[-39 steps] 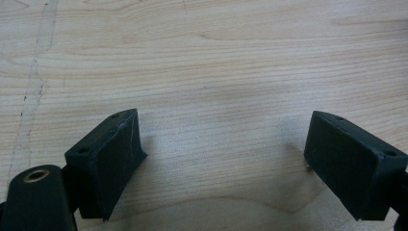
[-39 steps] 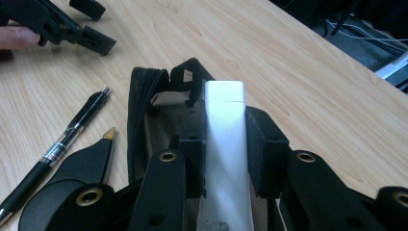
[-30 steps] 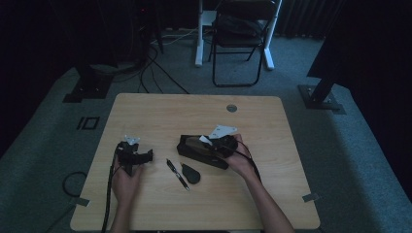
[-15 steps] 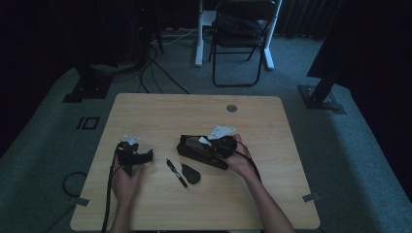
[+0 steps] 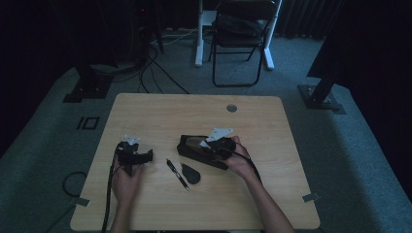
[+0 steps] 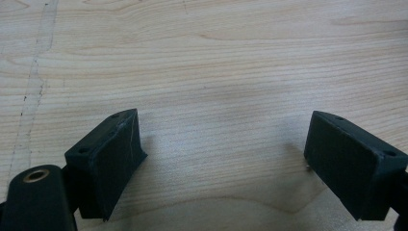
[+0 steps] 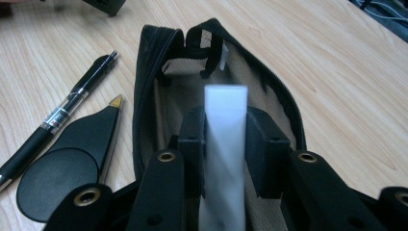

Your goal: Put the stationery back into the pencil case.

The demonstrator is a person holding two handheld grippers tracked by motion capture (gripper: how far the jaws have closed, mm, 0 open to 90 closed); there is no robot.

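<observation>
In the high view, the left hand-held gripper sits at lower left of the table, its jaws spread wide over bare wood with nothing between them. Right of it, near the frame's centre, lie a black pen and a dark teardrop-shaped piece. Just right of those lies the open black pouch. The right hand-held gripper is poised over the pouch's mouth, its jaws clamped on a flat white strip that points into the tan lining.
</observation>
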